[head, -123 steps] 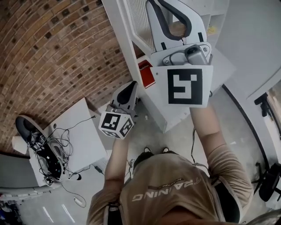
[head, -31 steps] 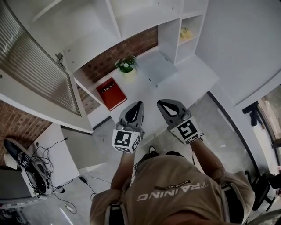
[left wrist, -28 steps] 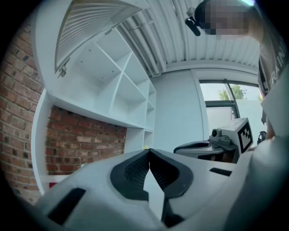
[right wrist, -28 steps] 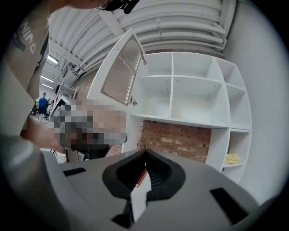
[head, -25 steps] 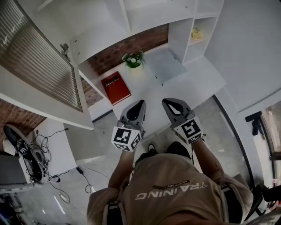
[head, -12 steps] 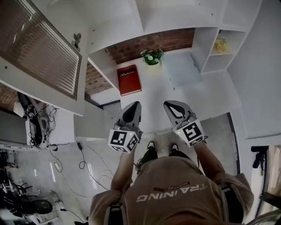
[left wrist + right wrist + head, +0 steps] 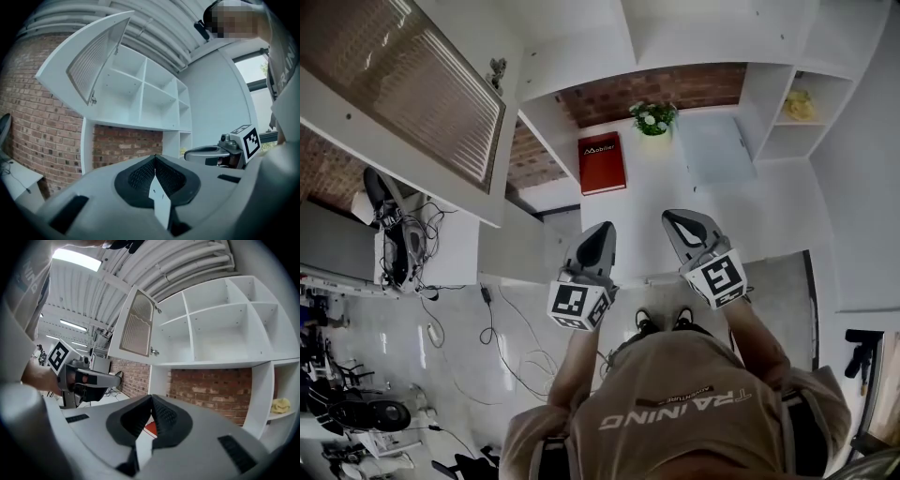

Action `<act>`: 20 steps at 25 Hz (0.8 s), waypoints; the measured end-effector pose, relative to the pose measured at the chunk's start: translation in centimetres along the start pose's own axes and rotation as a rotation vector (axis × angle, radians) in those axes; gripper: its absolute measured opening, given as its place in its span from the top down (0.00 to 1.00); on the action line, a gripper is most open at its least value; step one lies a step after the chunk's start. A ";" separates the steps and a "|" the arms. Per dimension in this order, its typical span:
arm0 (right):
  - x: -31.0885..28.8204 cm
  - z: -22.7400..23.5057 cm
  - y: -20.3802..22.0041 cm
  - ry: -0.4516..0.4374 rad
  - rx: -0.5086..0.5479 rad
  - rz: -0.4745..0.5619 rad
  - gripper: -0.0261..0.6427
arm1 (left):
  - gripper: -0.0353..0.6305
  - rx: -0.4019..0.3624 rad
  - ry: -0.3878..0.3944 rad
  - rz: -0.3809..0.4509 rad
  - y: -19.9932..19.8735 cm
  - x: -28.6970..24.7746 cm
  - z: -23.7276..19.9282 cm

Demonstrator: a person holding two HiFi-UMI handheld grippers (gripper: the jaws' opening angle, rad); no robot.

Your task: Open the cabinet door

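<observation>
Right gripper [image 7: 667, 216], earlier up at the one cabinet door [image 7: 412, 94], we now see beside left gripper [image 7: 605, 225]; both closed, seemingly empty

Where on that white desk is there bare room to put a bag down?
The white desk is bare in front of the red book, the plant and the pale mat, up to its near edge. The open cabinet's compartments look empty too. The side table at the left is crowded with cables and gear.
</observation>
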State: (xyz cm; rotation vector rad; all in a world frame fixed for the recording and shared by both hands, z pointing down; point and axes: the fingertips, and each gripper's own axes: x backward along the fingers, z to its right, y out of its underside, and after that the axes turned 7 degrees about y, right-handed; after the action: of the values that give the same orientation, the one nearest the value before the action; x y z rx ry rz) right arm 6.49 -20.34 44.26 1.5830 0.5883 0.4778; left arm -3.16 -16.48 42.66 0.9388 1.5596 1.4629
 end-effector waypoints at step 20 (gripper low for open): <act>-1.7 -0.6 -2.7 0.052 0.010 0.022 0.94 | 0.93 -0.023 0.075 0.083 -2.5 0.6 -2.2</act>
State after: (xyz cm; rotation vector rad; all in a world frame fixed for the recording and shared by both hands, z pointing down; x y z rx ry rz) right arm 4.51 -20.81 41.74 1.5923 0.6142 0.5346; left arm -5.43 -16.98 40.21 0.9552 1.5711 1.5874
